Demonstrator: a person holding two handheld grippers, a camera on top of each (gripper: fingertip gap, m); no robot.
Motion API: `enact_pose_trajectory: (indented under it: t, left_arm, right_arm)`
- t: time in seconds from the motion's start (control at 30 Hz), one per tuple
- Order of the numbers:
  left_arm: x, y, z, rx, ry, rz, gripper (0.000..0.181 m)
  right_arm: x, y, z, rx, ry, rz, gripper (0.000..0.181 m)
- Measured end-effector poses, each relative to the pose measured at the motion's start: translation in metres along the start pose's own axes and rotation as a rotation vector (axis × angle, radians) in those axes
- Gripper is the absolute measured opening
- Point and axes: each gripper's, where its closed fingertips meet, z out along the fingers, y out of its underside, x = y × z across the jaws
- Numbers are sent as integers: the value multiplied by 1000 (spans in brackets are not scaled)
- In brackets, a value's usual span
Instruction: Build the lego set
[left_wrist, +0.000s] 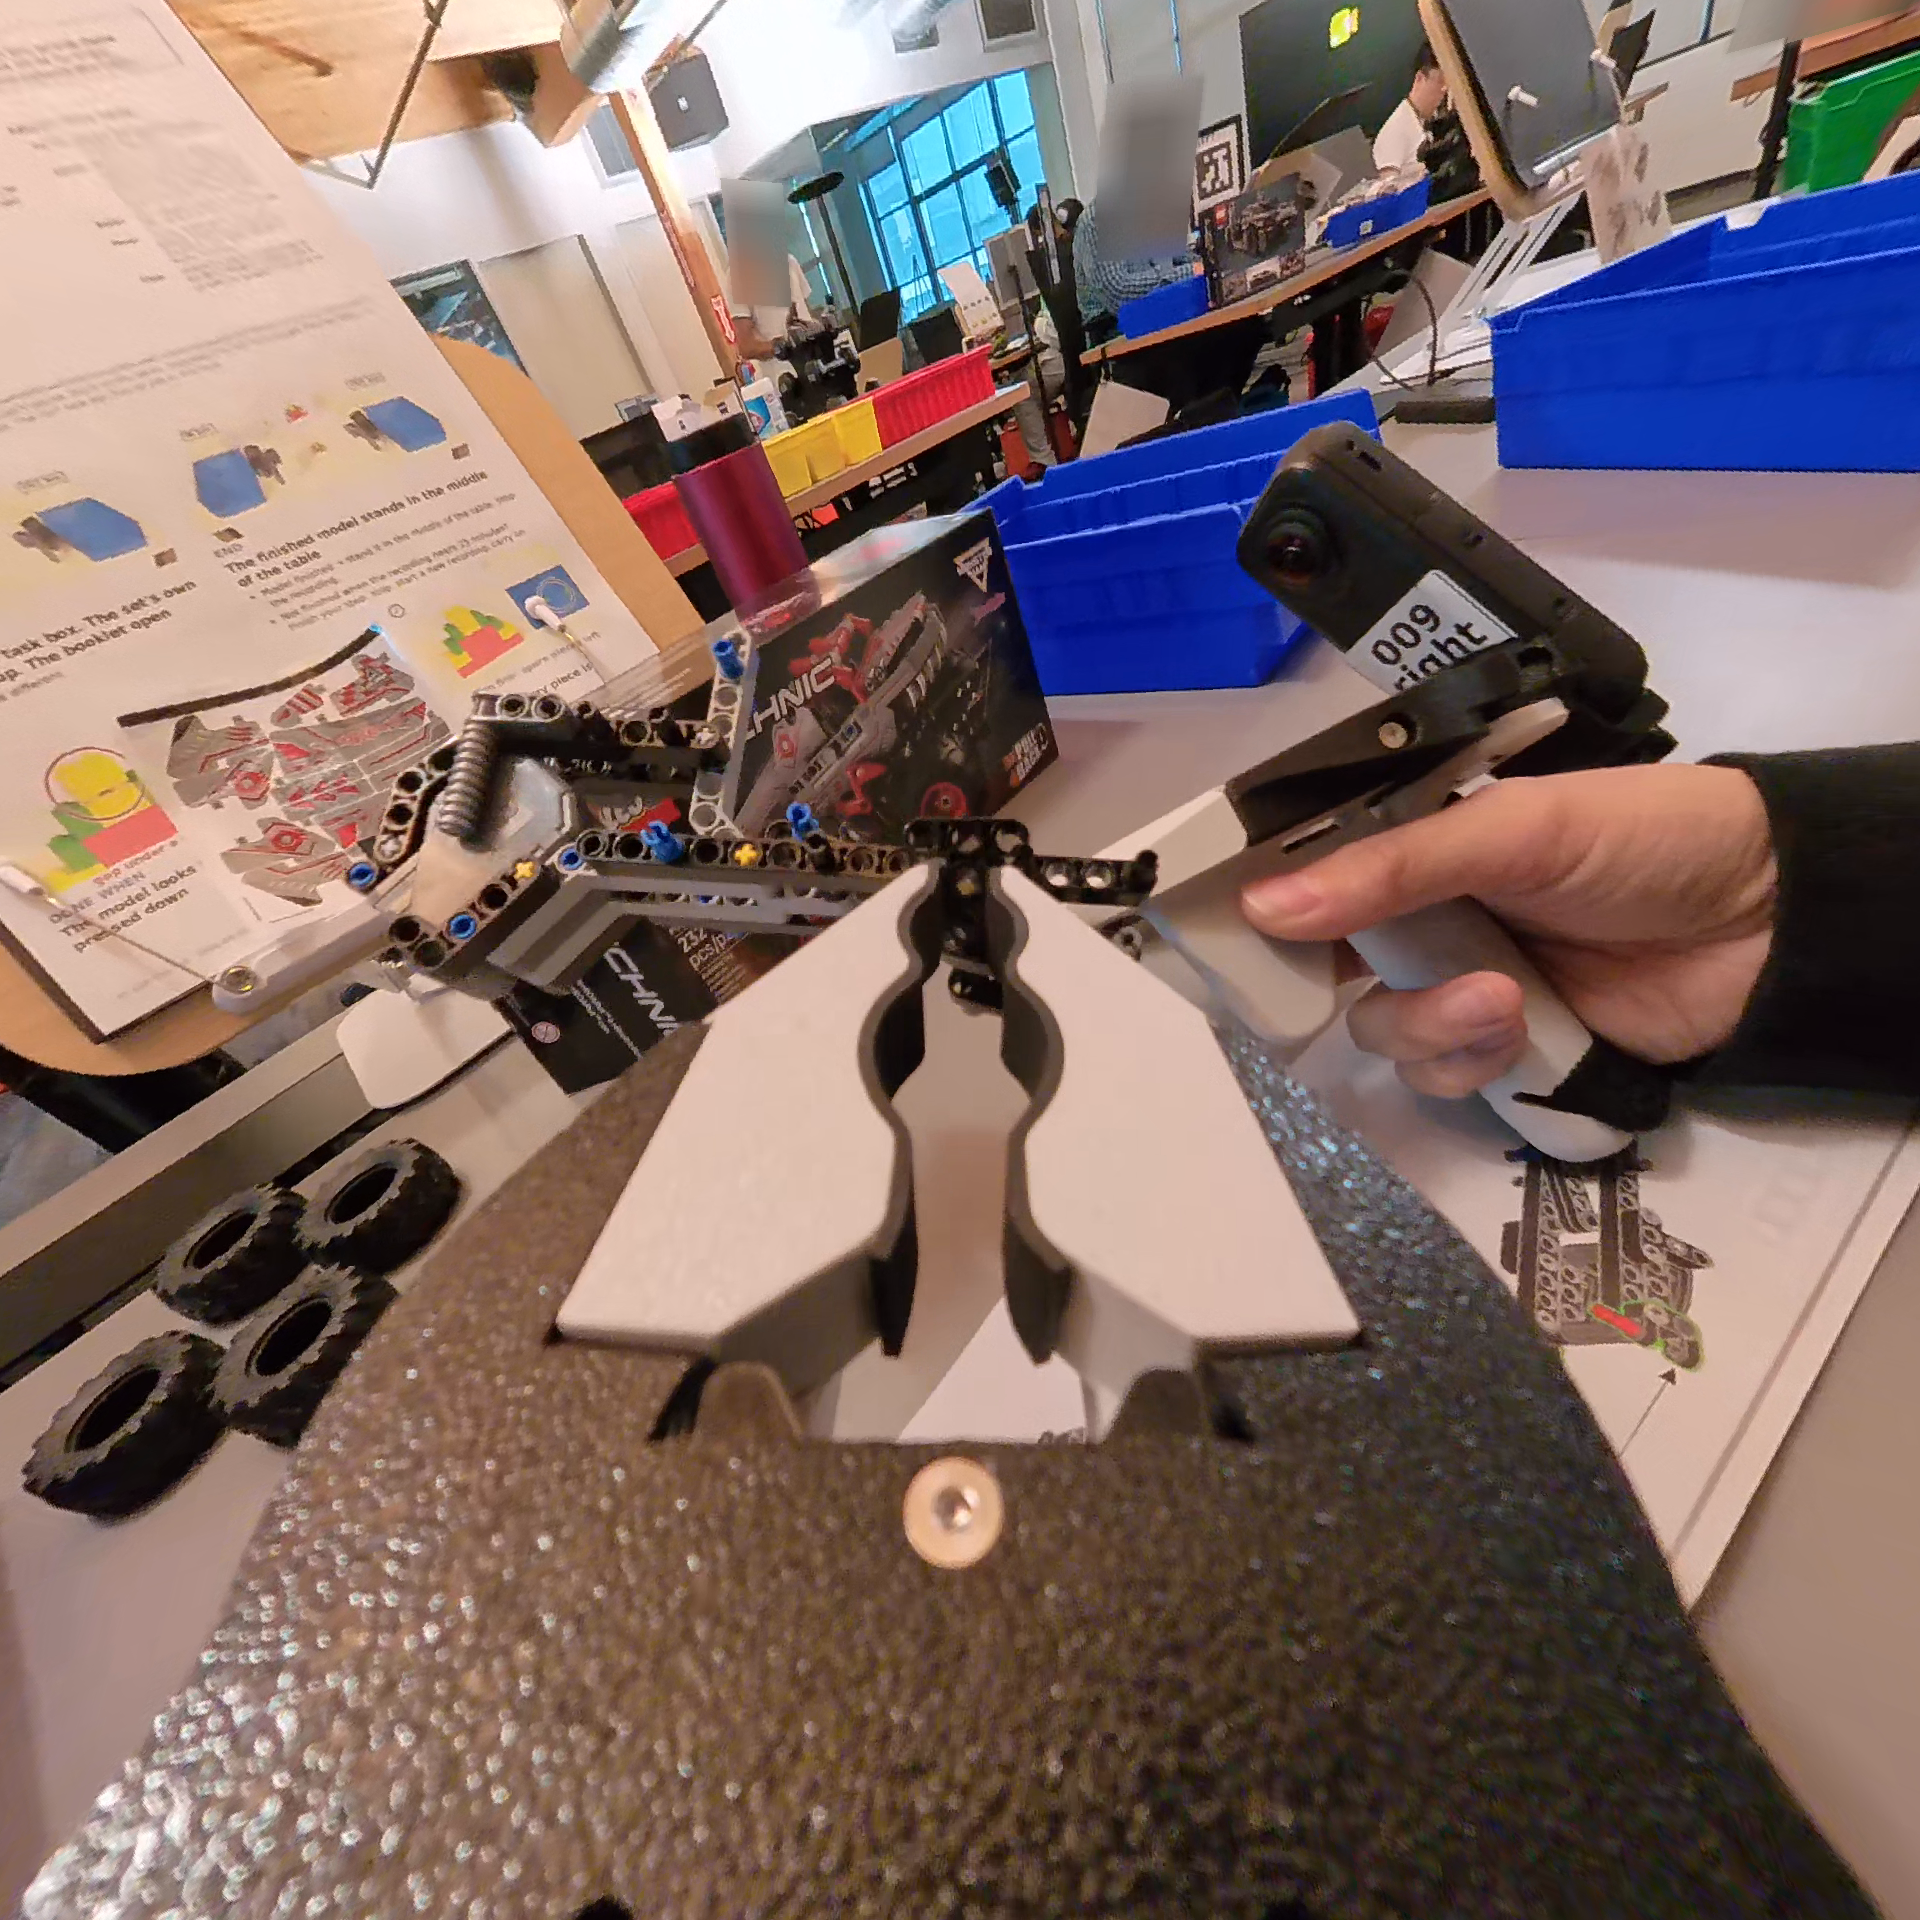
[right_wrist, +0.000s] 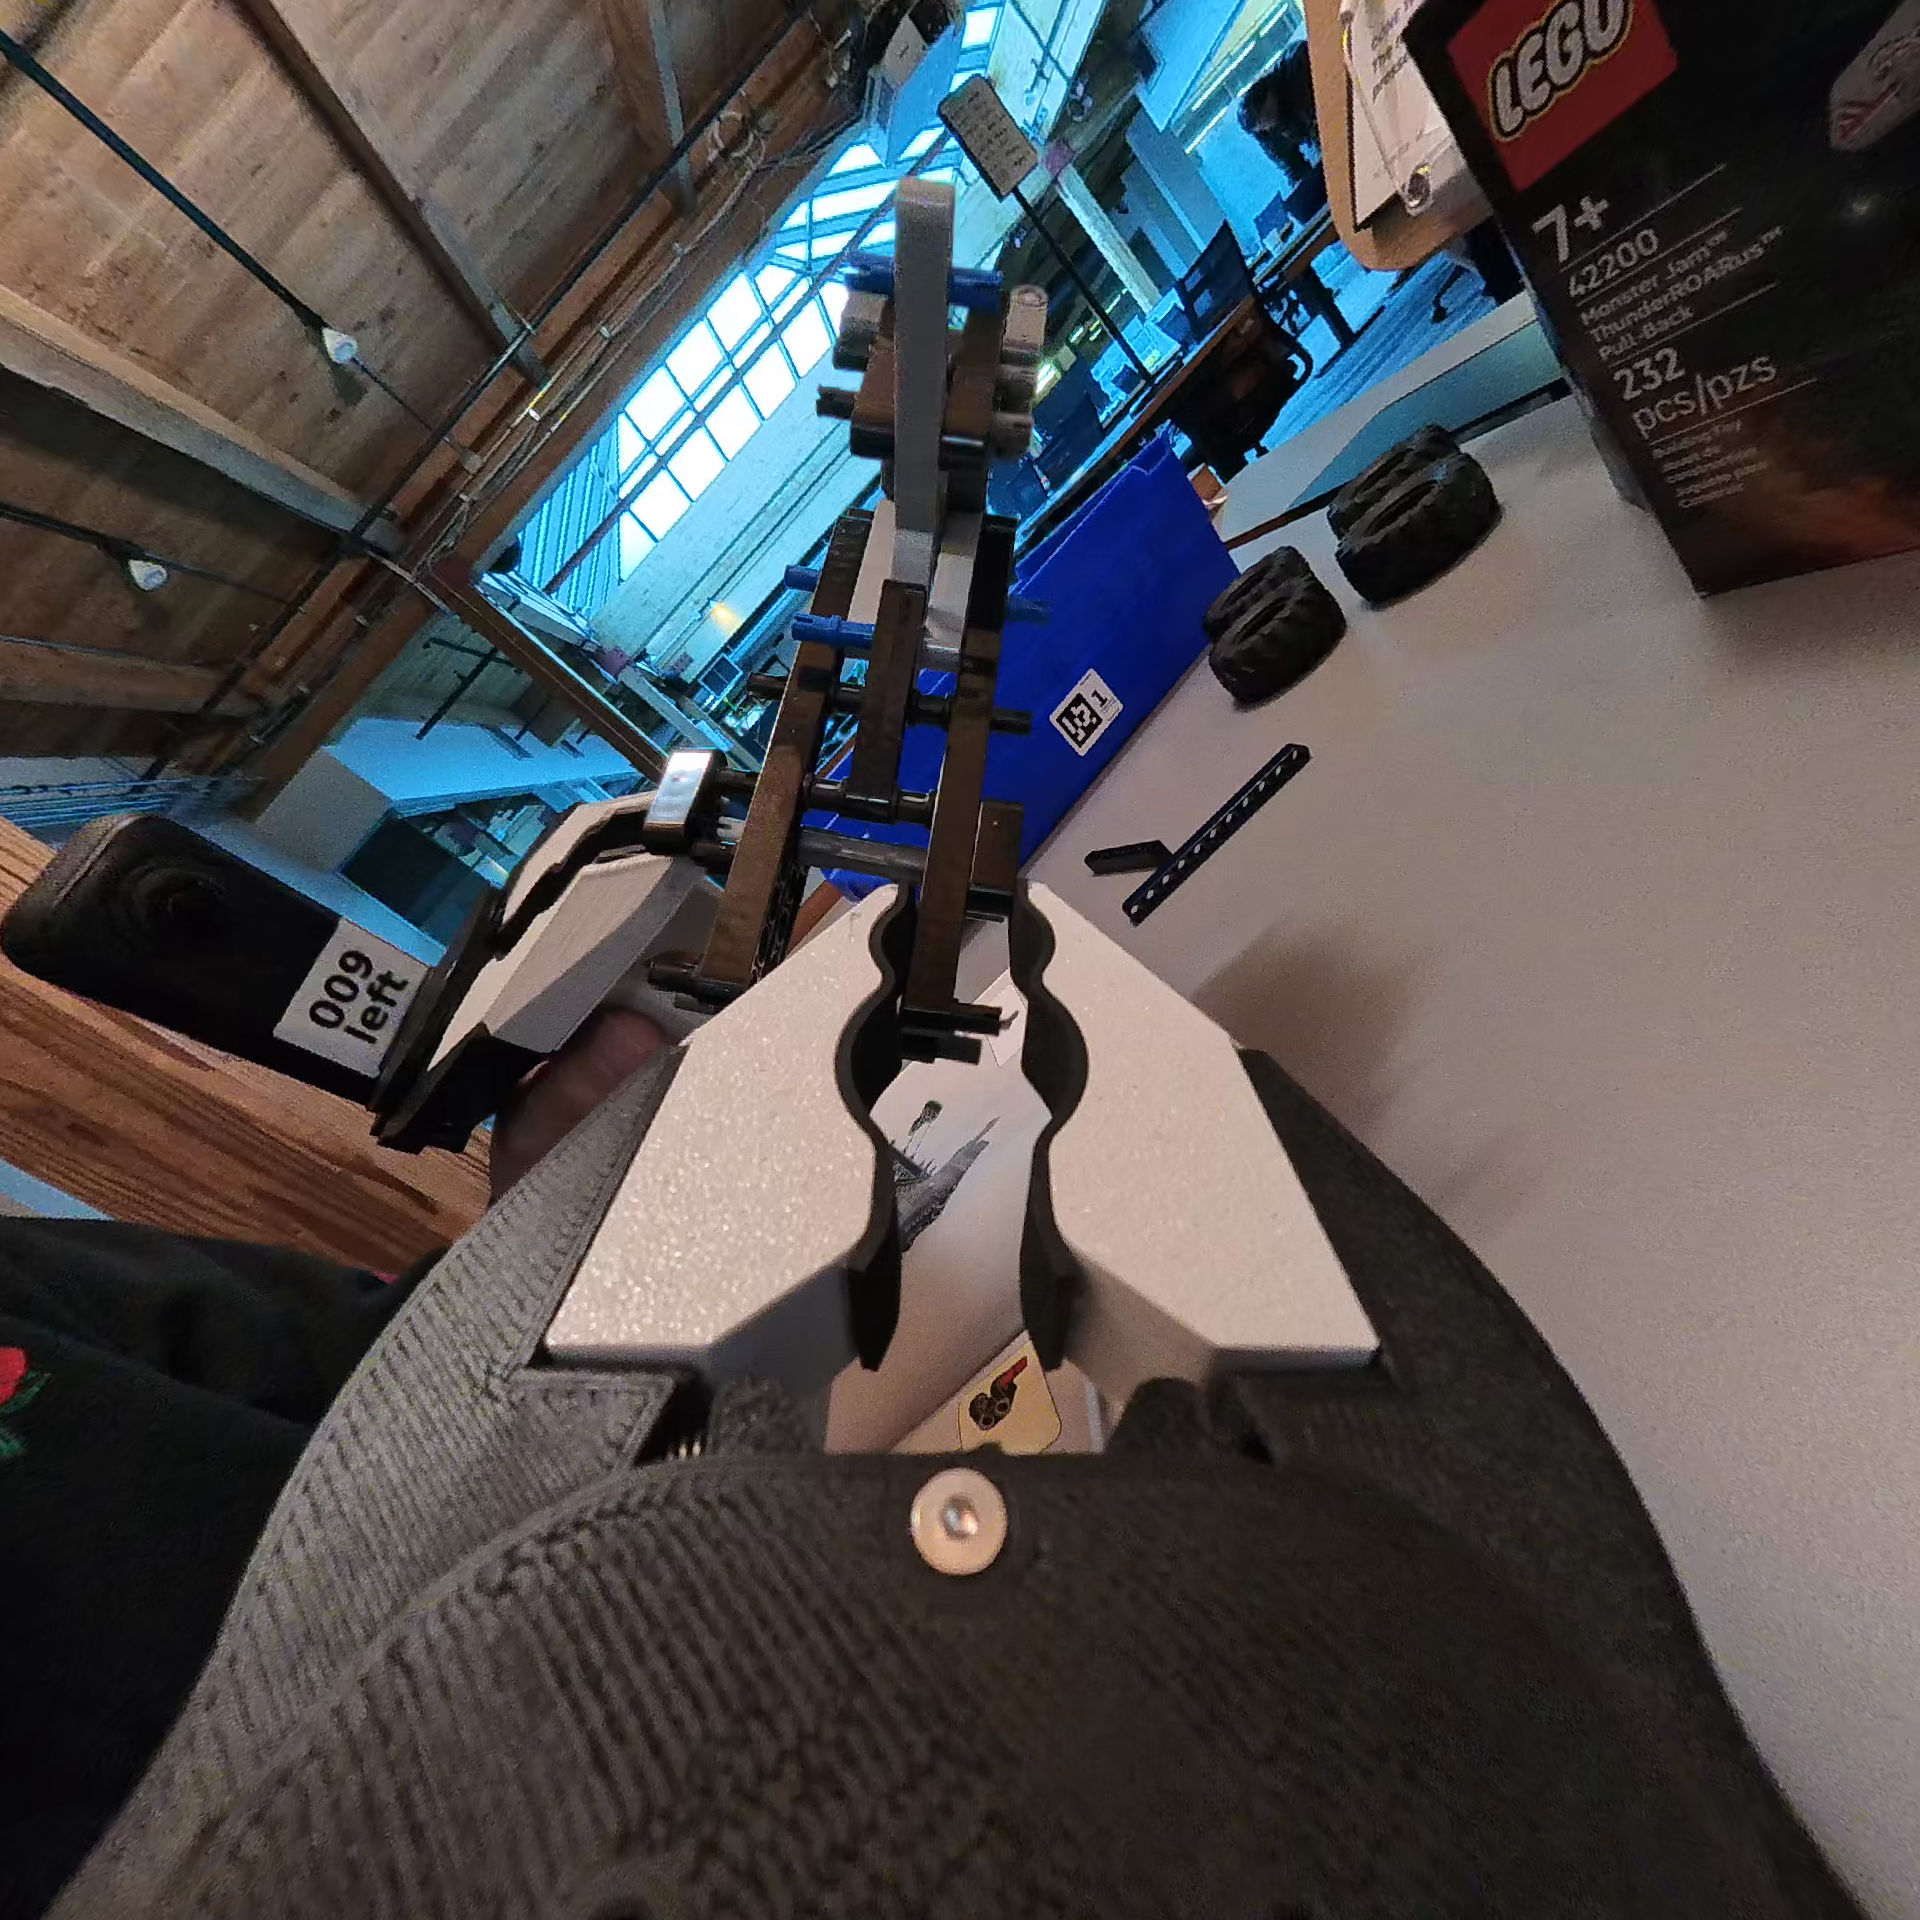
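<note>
A half-built Lego chassis (left_wrist: 644, 852) of black and grey beams with blue pins and a spring is held in the air above the table. My left gripper (left_wrist: 961, 888) is shut on a black cross piece near its right end. My right gripper (left_wrist: 1164, 914), held by a hand, meets the chassis at its far right tip. In the right wrist view the chassis (right_wrist: 914, 499) stands up away from the camera, and my right gripper (right_wrist: 956, 914) is shut on a black beam at its near end. The left gripper (right_wrist: 686, 894) clamps it from the left.
Several black tyres (left_wrist: 239, 1330) lie on the table at the left and also show in the right wrist view (right_wrist: 1351, 582). The Lego box (left_wrist: 883, 707) stands behind the chassis. Blue bins (left_wrist: 1143, 561) are at the back. An open booklet (left_wrist: 1683, 1299) lies right. Two loose black beams (right_wrist: 1216, 831) lie on the table. My right fingertips sit around 5 centimetres from my left ones.
</note>
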Motion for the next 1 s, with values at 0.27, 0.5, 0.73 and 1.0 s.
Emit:
enact_pose_trajectory:
  t: [0.27,0.5,0.73,1.0]
  left_arm:
    - [3,3,2,-9,10,-3,4]
    - [1,12,3,-88,42,6,5]
    - [-2,18,1,-94,135,4,5]
    - [-7,27,0,-96,144,55,6]
  right_arm:
    - [-3,1,0,-2,-21,3,15]
    - [4,-2,-1,-7,85,-142,15]
    - [5,-8,-2,-2,193,-350,15]
    - [3,-20,-4,-9,412,-715,15]
